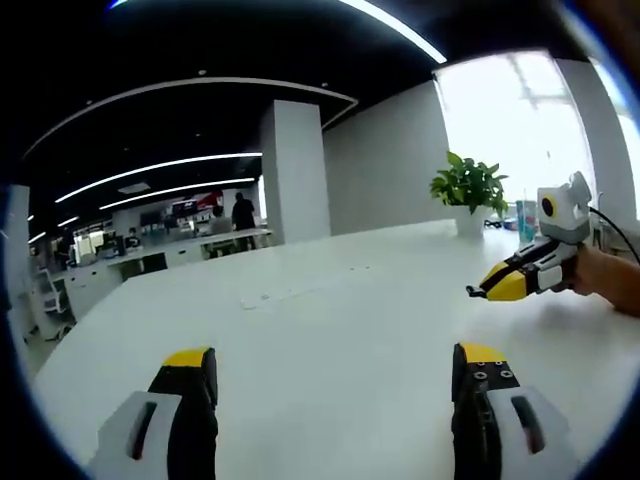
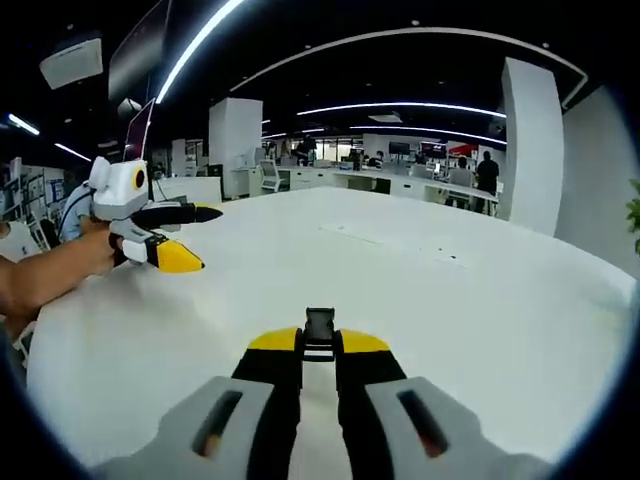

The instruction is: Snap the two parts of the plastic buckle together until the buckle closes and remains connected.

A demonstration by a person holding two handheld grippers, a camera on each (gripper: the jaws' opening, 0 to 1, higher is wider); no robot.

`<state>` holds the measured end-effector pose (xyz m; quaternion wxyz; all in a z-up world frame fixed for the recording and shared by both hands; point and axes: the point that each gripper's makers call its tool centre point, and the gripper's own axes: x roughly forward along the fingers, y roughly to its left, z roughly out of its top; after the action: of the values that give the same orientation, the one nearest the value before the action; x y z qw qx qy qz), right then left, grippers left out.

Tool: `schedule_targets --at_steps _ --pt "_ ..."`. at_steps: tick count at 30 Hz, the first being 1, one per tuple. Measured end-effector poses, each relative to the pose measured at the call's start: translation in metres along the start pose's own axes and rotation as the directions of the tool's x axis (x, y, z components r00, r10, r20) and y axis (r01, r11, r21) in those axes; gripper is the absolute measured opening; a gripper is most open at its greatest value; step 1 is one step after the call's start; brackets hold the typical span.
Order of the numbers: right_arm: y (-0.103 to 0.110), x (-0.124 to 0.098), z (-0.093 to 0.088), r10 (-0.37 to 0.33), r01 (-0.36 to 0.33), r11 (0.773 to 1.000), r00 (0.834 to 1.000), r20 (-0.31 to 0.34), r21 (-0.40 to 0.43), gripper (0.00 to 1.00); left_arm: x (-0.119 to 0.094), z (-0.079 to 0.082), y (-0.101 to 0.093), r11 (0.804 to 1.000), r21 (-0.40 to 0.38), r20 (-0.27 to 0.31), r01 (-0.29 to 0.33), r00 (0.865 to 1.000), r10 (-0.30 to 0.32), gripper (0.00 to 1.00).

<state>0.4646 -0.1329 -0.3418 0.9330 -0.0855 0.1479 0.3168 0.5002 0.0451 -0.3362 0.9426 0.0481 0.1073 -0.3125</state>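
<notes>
A small black plastic buckle part (image 2: 319, 326) sticks out from between the yellow-tipped jaws of my right gripper (image 2: 319, 343), which is shut on it just above the white table (image 2: 450, 300). In the left gripper view, my left gripper (image 1: 335, 358) stands open over the table with its jaws wide apart and nothing between them. The right gripper (image 1: 482, 292) comes in from the right there, held by a hand, jaws together. In the right gripper view the left gripper (image 2: 205, 240) hangs at the left, jaws spread, held by a forearm.
A potted green plant (image 1: 468, 185) and a blue item (image 1: 526, 220) stand at the table's far edge by the bright window. A white pillar (image 1: 295, 170), desks and standing people lie beyond the table. A flat pale strip (image 1: 290, 292) lies mid-table.
</notes>
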Motion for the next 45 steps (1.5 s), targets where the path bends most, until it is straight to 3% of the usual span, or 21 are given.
schedule_targets --at_steps 16,24,27,33,45 --pt "-0.005 0.001 -0.004 -0.039 0.039 0.999 0.999 -0.015 -0.013 0.10 0.001 -0.002 -0.001 1.000 0.010 -0.011 0.010 1.000 -0.010 0.99" --pt "-0.017 0.015 0.000 -0.065 0.064 0.998 0.998 -0.018 -0.029 0.10 0.006 -0.002 -0.008 1.000 0.001 -0.017 0.032 0.999 -0.032 0.99" --pt "-0.017 0.024 0.002 -0.021 0.021 0.998 1.000 -0.004 0.060 0.10 0.007 -0.004 -0.008 0.999 -0.007 -0.028 0.034 0.999 -0.034 0.99" --pt "-0.035 0.036 0.003 -0.055 0.055 0.998 0.998 -0.013 0.038 0.10 0.008 -0.002 -0.008 0.999 -0.024 -0.025 0.039 0.999 -0.040 0.99" --pt "-0.037 0.039 0.004 -0.072 0.073 0.997 0.997 -0.019 0.007 0.10 0.009 -0.004 -0.013 0.999 -0.006 -0.031 0.046 0.998 -0.046 0.99"
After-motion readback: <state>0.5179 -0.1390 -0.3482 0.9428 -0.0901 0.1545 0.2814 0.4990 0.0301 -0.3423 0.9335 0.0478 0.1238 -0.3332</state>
